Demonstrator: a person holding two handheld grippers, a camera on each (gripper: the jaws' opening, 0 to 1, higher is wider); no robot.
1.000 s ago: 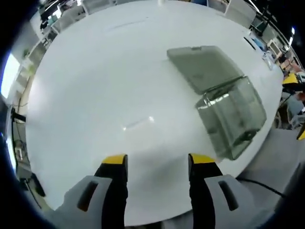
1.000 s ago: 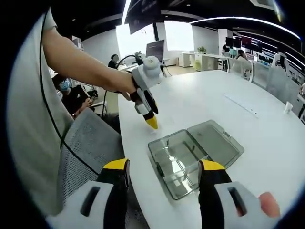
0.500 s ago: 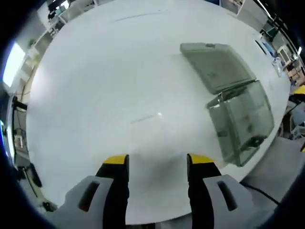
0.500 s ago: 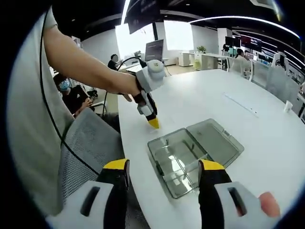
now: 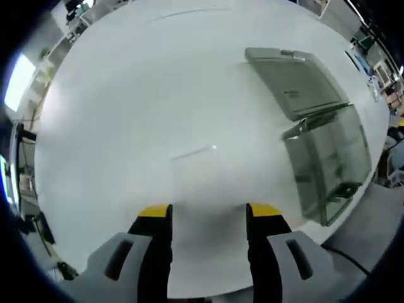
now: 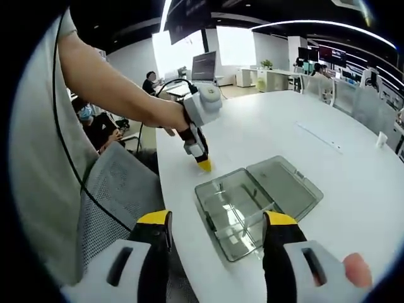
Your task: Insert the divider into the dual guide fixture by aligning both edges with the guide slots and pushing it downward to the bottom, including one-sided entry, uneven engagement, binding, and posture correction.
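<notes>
A smoky clear box [image 5: 328, 167] with its hinged lid [image 5: 293, 82] laid open sits on the white table [image 5: 126, 95], right of my left gripper [image 5: 208, 214]. A thin clear divider sheet [image 5: 192, 153] lies flat on the table just beyond the left jaws, which stand open and hold nothing. In the right gripper view the box [image 6: 235, 213] and its lid [image 6: 285, 186] lie between and beyond my open right gripper [image 6: 216, 221]. The left gripper [image 6: 203, 164], held by a hand, points down at the table close behind the box.
The table's near edge [image 6: 180, 246] runs beside a grey mesh chair [image 6: 110, 189]. A long white strip [image 6: 319, 139] and a small white cup [image 6: 381, 141] lie far across the table. People sit at desks in the background.
The left gripper has moved a little right and lower toward the table near the box. In its view the box and lid have slid to the right. The right gripper has held still.
</notes>
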